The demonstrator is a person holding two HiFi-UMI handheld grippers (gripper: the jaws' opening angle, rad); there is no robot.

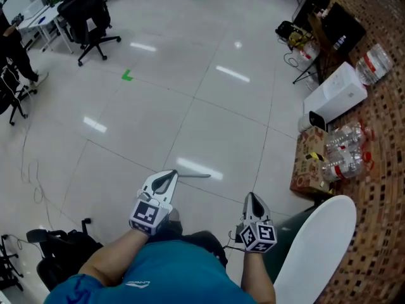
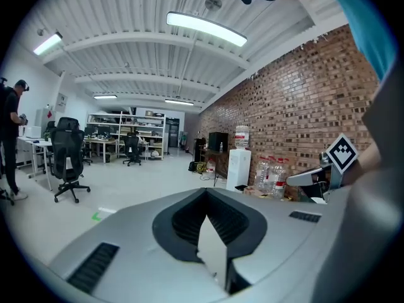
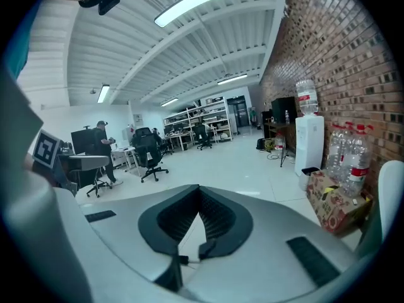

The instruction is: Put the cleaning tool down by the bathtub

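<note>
I see no cleaning tool in any view. My left gripper (image 1: 173, 172) is held low in front of my body, its jaws drawn together with nothing between them; its own view (image 2: 206, 192) shows only floor past the tips. My right gripper (image 1: 252, 196) is beside it, shut and empty (image 3: 199, 189). A white rounded tub rim (image 1: 318, 246) curves up at the lower right, just right of the right gripper, and shows again as the tub rim (image 3: 392, 201) at that view's edge.
A brick wall (image 1: 386, 138) runs along the right, with a white water dispenser (image 1: 335, 95), water bottles (image 1: 345, 149) and a cardboard box (image 1: 309, 164) at its foot. Office chairs (image 1: 92, 19) and a standing person (image 1: 16, 50) are far left. Black equipment (image 1: 54, 249) sits lower left.
</note>
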